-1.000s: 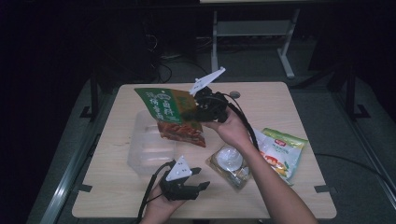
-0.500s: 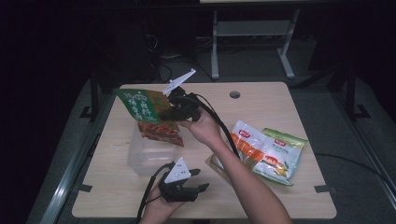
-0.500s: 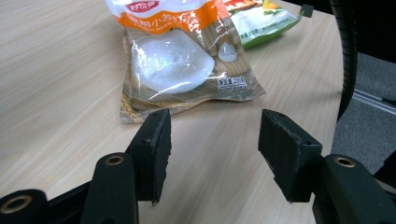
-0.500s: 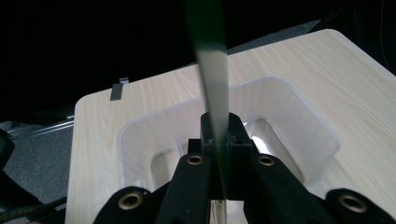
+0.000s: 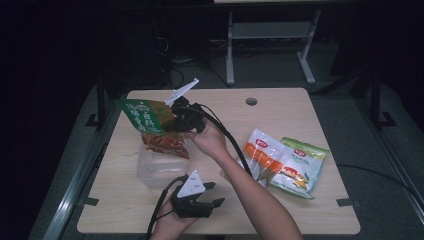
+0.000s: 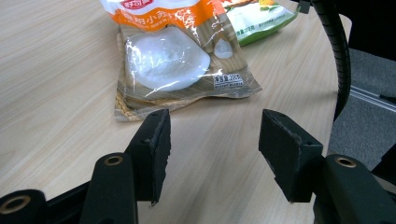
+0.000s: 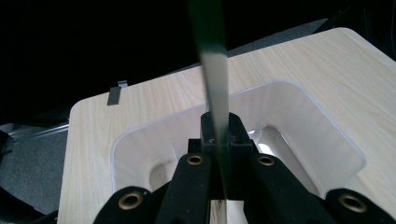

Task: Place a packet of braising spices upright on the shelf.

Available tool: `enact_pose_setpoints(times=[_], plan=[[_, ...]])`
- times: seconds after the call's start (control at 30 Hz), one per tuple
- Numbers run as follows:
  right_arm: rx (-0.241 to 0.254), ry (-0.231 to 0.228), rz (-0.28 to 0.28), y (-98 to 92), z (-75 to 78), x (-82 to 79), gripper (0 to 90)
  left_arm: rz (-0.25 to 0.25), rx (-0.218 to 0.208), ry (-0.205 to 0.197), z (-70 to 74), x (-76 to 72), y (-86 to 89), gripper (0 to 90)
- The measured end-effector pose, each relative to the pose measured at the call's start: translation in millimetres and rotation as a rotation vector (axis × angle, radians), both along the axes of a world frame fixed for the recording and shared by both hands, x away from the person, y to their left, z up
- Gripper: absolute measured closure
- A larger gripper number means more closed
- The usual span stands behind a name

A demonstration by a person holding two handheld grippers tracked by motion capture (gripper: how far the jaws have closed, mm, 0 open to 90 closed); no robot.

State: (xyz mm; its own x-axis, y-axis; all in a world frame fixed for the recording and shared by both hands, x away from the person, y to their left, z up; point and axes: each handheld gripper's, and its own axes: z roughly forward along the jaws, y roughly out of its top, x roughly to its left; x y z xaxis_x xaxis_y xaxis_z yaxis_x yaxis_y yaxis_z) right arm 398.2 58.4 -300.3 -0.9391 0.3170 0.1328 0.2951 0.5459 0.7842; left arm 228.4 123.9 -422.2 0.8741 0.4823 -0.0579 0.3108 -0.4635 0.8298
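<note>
Left of centre in the high view, the right gripper [image 5: 172,122] has its jaws clamped on a green snack bag [image 5: 150,120], held above a clear plastic tub [image 5: 150,172]. At bottom centre, the left gripper [image 5: 200,202] rests, jaws apart and empty.

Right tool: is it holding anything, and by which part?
Yes: the right tool pinches the green snack bag by its edge, above the clear tub.
</note>
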Motion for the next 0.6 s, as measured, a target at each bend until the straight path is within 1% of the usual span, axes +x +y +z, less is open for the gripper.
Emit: enact_pose_setpoints(times=[0.07,0.13,0.17,0.2,0.23,0.27,0.33,0.43,0.47,0.5,0.6], plan=[[-0.002,-0.003,-0.001,0.6,-1.7,0.9,89.3,0.004,0.002,-0.002,-0.2,-0.2,-0.2,43.1],[0.009,0.005,-0.005,1.5,-3.2,1.0,89.3,0.007,-0.001,0.005,-0.8,0.1,-0.4,43.0],[0.006,0.002,-0.013,1.6,-4.2,1.4,89.3,0.005,0.0,0.004,-1.1,0.0,-0.6,43.0],[0.012,0.003,-0.009,1.6,-5.5,2.0,89.3,0.005,0.001,0.004,-1.5,-0.2,-0.9,42.9],[0.015,0.011,-0.011,1.8,-6.2,1.9,89.3,0.002,0.004,0.004,-1.6,-0.2,-1.0,43.0],[0.013,0.008,-0.013,1.9,-7.8,2.6,89.3,0.0,0.006,0.005,-1.8,-0.4,-1.3,43.0],[0.015,0.023,-0.02,3.1,-12.3,2.8,89.3,-0.005,0.011,0.004,-2.0,-0.7,-1.9,42.9],[0.012,0.016,-0.023,3.1,-16.4,4.4,89.3,-0.014,0.019,-0.002,-2.3,-0.7,-2.5,42.9],[0.022,0.03,-0.029,3.6,-20.4,5.0,89.3,-0.014,0.019,-0.001,-2.4,-1.0,-2.7,43.0],[0.022,0.03,-0.029,3.6,-20.4,5.0,89.3,-0.014,0.019,0.001,-2.6,-1.1,-2.9,43.0],[0.022,0.032,-0.036,3.2,-26.6,6.2,89.3,-0.018,0.023,-0.003,-2.5,-1.4,-3.1,43.0]])
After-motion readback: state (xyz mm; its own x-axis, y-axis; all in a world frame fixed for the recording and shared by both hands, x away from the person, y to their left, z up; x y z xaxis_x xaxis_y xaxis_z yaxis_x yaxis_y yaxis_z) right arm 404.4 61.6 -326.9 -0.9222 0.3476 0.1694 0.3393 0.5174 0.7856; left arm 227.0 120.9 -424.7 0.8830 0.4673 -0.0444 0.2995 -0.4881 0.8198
